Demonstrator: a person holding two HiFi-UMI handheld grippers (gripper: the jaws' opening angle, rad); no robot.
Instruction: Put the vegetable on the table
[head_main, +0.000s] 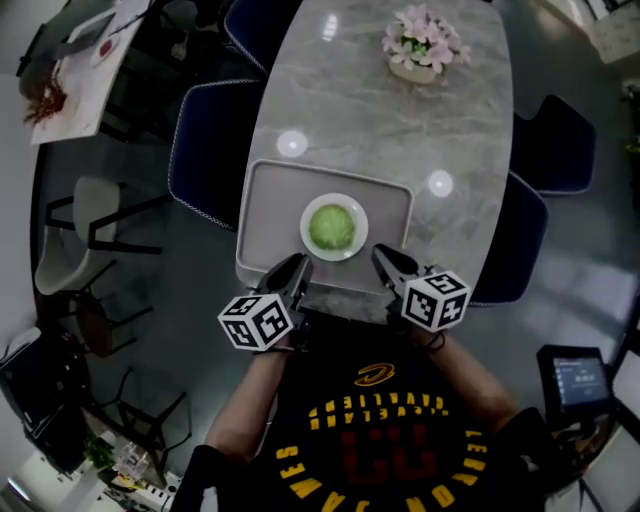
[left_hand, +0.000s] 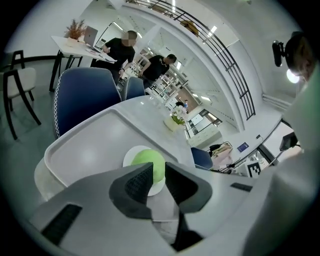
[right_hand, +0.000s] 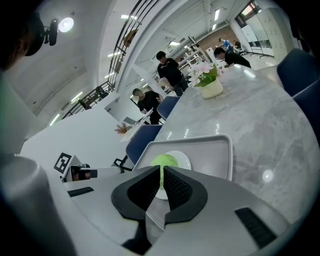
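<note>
vegetable (head_main: 332, 227) sitting on a white plate (head_main: 358, 244)
head view: we see the plate inside a grey tray (head_main: 265, 195) on the marbled table (head_main: 400, 120). left gripper view: our left gripper (left_hand: 159, 172) stands open, empty. right gripper view: our right gripper (right_hand: 161, 172) is closed on nothing.

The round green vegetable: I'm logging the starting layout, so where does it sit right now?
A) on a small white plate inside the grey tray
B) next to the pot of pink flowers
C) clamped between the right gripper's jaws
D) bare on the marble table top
A: the head view shows the round green vegetable resting on the small white round plate, which lies in the grey rectangular tray.
</note>
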